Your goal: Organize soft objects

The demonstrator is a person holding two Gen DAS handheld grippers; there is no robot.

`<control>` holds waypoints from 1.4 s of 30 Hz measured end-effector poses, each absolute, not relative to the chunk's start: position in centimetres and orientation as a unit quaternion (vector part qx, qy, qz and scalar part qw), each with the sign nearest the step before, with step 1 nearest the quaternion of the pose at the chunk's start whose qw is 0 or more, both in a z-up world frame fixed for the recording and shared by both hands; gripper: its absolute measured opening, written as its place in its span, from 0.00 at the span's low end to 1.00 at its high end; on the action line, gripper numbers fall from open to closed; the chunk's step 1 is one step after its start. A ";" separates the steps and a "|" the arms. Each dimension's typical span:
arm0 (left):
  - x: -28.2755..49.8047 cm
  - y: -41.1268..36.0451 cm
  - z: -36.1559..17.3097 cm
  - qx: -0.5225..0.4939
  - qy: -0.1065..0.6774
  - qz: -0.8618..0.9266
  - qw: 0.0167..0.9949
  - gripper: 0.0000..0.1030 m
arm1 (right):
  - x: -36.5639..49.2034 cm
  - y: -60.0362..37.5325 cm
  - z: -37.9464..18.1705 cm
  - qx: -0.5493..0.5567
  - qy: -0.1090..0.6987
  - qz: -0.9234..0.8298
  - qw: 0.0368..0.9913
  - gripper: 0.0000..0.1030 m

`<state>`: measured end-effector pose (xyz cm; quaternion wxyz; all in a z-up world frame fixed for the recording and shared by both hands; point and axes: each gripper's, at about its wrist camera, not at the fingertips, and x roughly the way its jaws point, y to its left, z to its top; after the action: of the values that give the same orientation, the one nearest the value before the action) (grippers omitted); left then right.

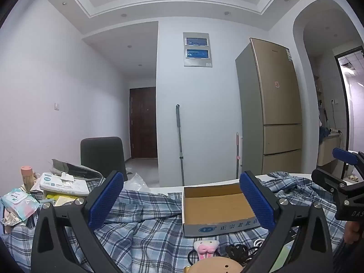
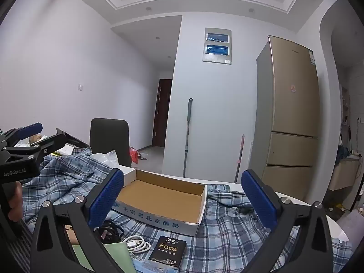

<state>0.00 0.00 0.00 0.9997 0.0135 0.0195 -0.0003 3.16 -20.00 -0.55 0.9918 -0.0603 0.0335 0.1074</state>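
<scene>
White-walled room w/ gold fridge [image 1: 279, 104], mop handle [image 1: 179, 141] vs the wall, dark door down the hall; up front a table draped in a rumpled blue plaid shirt [image 1: 141, 223]. On the shirt sits an open cardboard box [image 2: 163, 195], nothing inside.

Both tools hover above the table, level-ish, aimed across it. Left gripper [image 1: 182, 202] jaws spread wide, holding nothing; right gripper [image 2: 184, 200] same, wide apart & empty. Looks like the very start: nothing sorted yet, both still picking a target.

Soft stuff near: small pink/white plush [image 1: 206, 245] just below the box's front edge in left view, beside a black cable tangle [image 1: 238, 250]. Shirt itself is also soft, but the box + clutter rest on it.

Next move prob = dip left tool down to the plush, close on its body, drop it in the box. Needs a steep tilt since the plush sits low, almost under the fingers.

In the way: black cable touching the plush area, white USB cord [image 2: 136, 243], black "Face" tissue pack [image 2: 168, 250], green paper. Far left pile of wipes & tissue packs [image 1: 61, 184], well apart
</scene>
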 end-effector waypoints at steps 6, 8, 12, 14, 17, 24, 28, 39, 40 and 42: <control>0.0 0.1 0.0 0.008 0.018 0.001 1.000 1.00 | 3.4 -19.7 -0.6 -0.064 0.033 0.097 0.993 1.00; -0.3 0.0 0.1 0.009 0.019 0.001 1.000 1.00 | 3.3 -19.7 -0.5 -0.062 0.031 0.103 0.992 1.00; 0.0 -0.1 0.0 0.012 0.025 0.002 1.000 1.00 | 2.2 -19.1 -0.4 -0.065 0.026 0.101 0.992 1.00; 0.0 -0.1 0.1 0.012 0.025 0.002 1.000 1.00 | 1.8 -18.4 -0.4 -0.069 0.026 0.099 0.992 1.00; -0.2 -0.1 0.1 0.012 0.024 0.002 1.000 1.00 | 3.2 -19.4 -0.5 -0.060 0.036 0.124 0.990 1.00; -0.1 -0.1 0.0 0.013 0.024 0.002 1.000 1.00 | 3.4 -19.9 -0.5 -0.055 0.039 0.106 0.992 1.00; -0.1 -0.2 0.0 0.013 0.024 0.003 1.000 1.00 | 3.5 -19.9 -0.5 -0.053 0.040 0.104 0.992 1.00; 0.5 0.2 0.0 0.013 0.028 0.003 1.000 1.00 | 3.3 -19.7 -0.5 -0.060 0.037 0.099 0.993 1.00; 0.5 0.2 0.0 0.013 0.027 0.003 1.000 1.00 | 3.3 -19.7 -0.5 -0.059 0.037 0.098 0.993 1.00; 0.7 0.4 0.0 0.014 0.027 0.003 1.000 1.00 | 3.3 -19.7 -0.5 -0.061 0.037 0.098 0.993 1.00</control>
<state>0.70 0.39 -0.04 0.9995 0.0144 0.0267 0.0033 3.27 -19.68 -0.51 0.9927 -0.0608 0.0369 0.0976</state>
